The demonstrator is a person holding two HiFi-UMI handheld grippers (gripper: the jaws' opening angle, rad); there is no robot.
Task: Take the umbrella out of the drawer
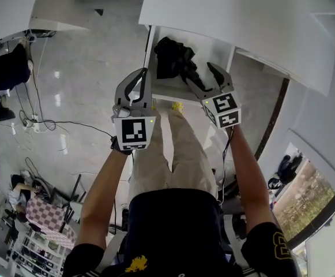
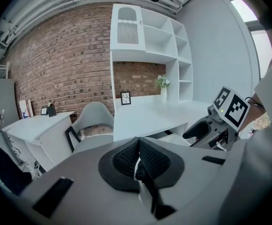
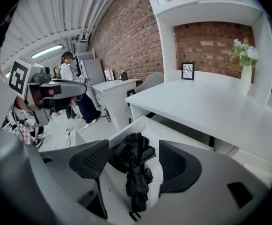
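Umbrella (image 3: 135, 175) is folded, lying in the open drawer (image 3: 171, 125), below and just ahead of the R gripper (image 3: 135, 159). It sits framed between the jaws. R jaws are spread wide, pads clear of it on both sides, nothing held. L gripper (image 2: 138, 156) has jaws clenched together, empty.

Step, imo: pre-grasp approach w/ R.

Next: lower R until the pads straddle the bundled mid-section, close, then lift straight up clear of the drawer walls. Fabric looks loose, so aim for the thick part, not a flap.

Open drawer (image 3: 122, 131) clear above; desk (image 3: 206, 107) overhangs rear
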